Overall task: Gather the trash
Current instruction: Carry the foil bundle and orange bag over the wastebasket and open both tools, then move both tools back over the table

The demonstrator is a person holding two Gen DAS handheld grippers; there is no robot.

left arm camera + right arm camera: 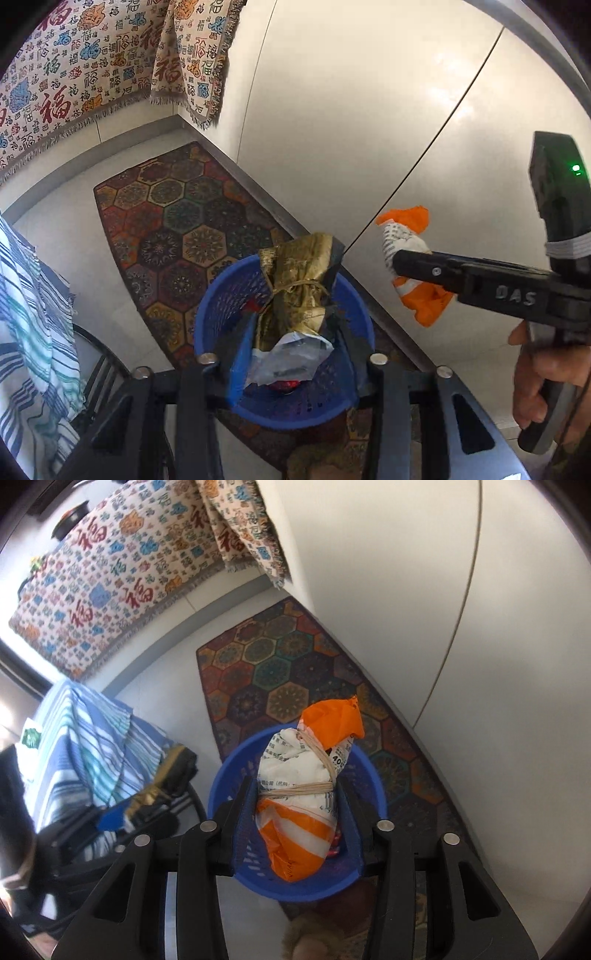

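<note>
A blue perforated basket (207, 314) (225, 775) stands on the rug below both grippers. In the left wrist view a gold packet (295, 273) tied with a rubber band stands upright over the basket, between the fingers of my left gripper (295, 325). The pads do not look pressed into it. A grey plastic wrapper (291, 358) and something red lie in the basket. My right gripper (295, 794) is shut on an orange and white packet (291, 760) bound with rubber bands, just above the basket. From the left that gripper (399, 258) and its packet (413, 225) sit right of the basket.
A hexagon-patterned rug (166, 221) lies along a white panelled wall (351, 110). A fringed blanket with red characters (74, 74) hangs at the back. A blue striped cloth (29, 314) drapes over a dark frame on the left. A hand (535, 380) grips the right tool.
</note>
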